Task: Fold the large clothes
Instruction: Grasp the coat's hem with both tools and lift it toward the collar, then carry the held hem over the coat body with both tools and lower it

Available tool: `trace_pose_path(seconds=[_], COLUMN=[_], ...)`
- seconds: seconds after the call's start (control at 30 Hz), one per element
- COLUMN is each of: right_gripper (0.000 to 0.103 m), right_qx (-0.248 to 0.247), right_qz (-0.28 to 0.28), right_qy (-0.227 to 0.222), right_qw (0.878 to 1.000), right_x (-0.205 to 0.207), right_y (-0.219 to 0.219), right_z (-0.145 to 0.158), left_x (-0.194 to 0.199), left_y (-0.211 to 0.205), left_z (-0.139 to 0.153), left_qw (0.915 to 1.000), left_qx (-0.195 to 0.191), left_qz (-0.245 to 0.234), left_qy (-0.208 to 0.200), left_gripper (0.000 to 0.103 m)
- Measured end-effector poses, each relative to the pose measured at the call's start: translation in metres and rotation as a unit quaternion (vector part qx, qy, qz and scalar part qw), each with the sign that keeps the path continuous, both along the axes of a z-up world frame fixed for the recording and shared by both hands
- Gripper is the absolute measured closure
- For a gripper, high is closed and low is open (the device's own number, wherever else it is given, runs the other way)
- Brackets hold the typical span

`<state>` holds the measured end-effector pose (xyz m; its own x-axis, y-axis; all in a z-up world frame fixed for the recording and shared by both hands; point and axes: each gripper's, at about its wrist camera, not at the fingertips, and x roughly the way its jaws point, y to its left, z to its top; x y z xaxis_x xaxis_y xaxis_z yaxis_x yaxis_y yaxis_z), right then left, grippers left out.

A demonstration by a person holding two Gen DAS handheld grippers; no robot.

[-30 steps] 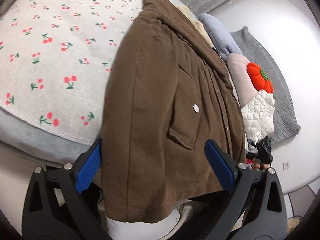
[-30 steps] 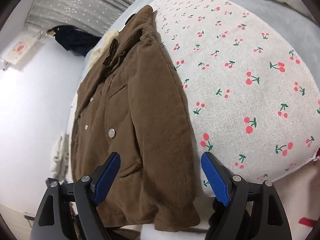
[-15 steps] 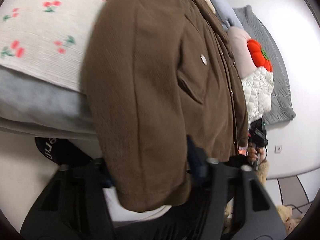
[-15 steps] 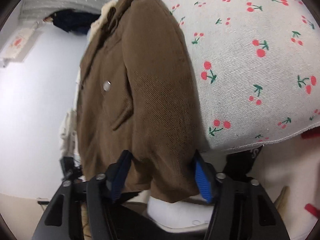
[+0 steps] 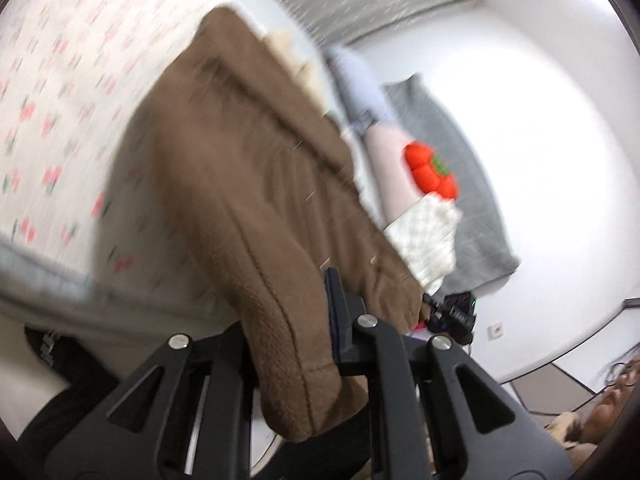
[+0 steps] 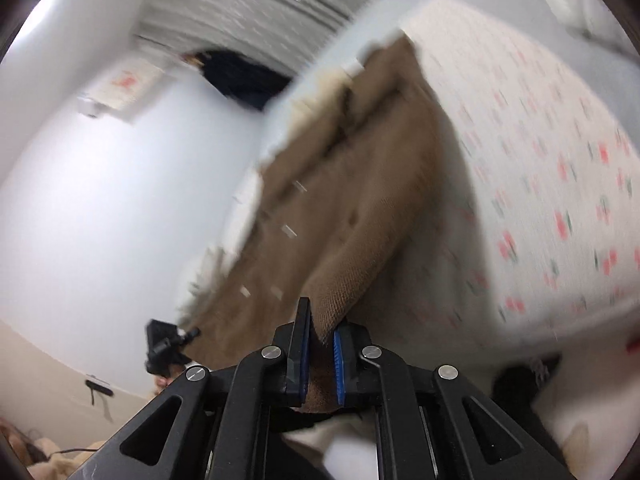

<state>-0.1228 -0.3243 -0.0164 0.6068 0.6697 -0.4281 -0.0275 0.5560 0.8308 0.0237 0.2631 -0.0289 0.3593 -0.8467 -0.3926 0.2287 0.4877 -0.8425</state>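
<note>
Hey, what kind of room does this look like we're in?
Most likely a bedroom. A brown jacket lies on a bed with a cherry-print cover, pillows and a grey quilt are piled alongside, and a grey curtain hangs behind.

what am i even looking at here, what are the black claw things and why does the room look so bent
No robot here: a person holds a two-finger clamp in each hand, each carrying a wide-angle camera that bends the room. One picture looks along the left gripper, the other along the right gripper. On the bed lies a cherry-print cover with a brown jacket on it. Each gripper pinches a bottom corner of the jacket; the left jaws are closing on the cloth, the right is shut on it. The pictures are motion-blurred.
</note>
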Motion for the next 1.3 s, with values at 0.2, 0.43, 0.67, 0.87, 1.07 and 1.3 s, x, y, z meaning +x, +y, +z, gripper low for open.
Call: trace_pose_path(seconds=[0.2, 0.43, 0.67, 0.87, 1.07, 1.3], right_gripper=[0.094, 0.094, 0.094, 0.095, 0.095, 0.094], right_qx=[-0.014, -0.001, 0.039, 0.048, 0.053, 0.011], right_qz=[-0.007, -0.038, -0.102, -0.158, -0.18, -0.196], right_qy=[-0.085, -0.118, -0.119, -0.091, -0.05, 0.038], right_qw=[0.996, 0.992, 0.987, 0.982, 0.981, 0.98], right_x=[0.035, 0.097, 0.177, 0.274, 0.382, 0.458], right_y=[0.01, -0.002, -0.05, -0.087, -0.103, -0.104], right_z=[0.056, 0.095, 0.109, 0.09, 0.039, -0.049], left_x=[0.041, 0.108, 0.219, 0.321, 0.421, 0.475], left_y=[-0.012, -0.024, -0.022, -0.026, -0.06, -0.054], left_z=[0.048, 0.086, 0.099, 0.089, 0.043, -0.071], left_qw=[0.9987, 0.9959, 0.9917, 0.9866, 0.9839, 0.9729], left_qx=[-0.02, -0.041, -0.049, -0.03, 0.049, 0.021], left_qz=[0.019, 0.062, 0.117, 0.16, 0.172, 0.217], left_qy=[-0.042, -0.051, -0.026, -0.013, -0.007, 0.076], left_gripper=[0.088, 0.088, 0.088, 0.088, 0.088, 0.084])
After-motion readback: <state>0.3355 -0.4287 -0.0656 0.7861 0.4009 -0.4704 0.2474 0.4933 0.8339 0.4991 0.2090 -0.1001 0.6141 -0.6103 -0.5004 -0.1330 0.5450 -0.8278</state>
